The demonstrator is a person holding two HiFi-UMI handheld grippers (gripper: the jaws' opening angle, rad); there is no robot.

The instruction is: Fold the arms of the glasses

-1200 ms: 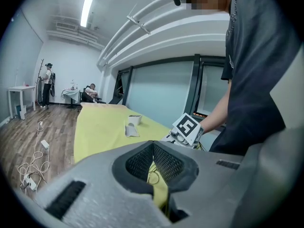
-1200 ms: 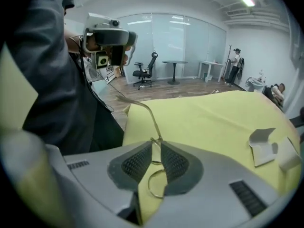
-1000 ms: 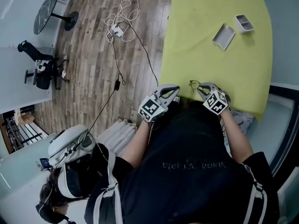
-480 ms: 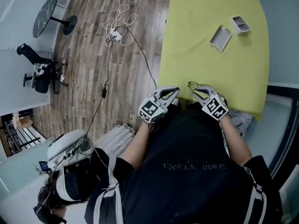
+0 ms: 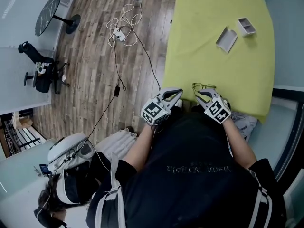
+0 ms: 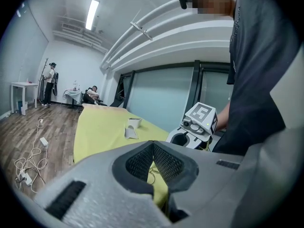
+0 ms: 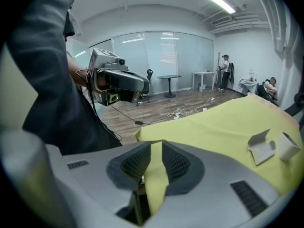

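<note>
I am looking down from the head camera at the yellow table (image 5: 213, 56), and the glasses (image 5: 203, 86) are lying near its closest edge, thin dark frame up against the cloth. I cannot tell how their arms are sitting.

My right gripper (image 5: 203, 96) is hovering just at 6 o'clock of the glasses, tips pointing at them. Whether it is touching the frame, I cannot tell. In its own view the two dark pads (image 7: 176, 163) are standing slightly apart, a narrow strip of yellow showing between them, and they are gripping nothing.

My left gripper (image 5: 174, 94) is sitting at 9 o'clock of the right one, over the table's near left corner. In its own view the tips are meeting at the top and nothing is caught between them.

Out at 1 o'clock from the glasses, well apart, two grey case parts (image 5: 227, 38) are lying side by side. At 11 o'clock, white cables (image 5: 124, 18) are trailing over the wooden floor (image 5: 95, 80).
</note>
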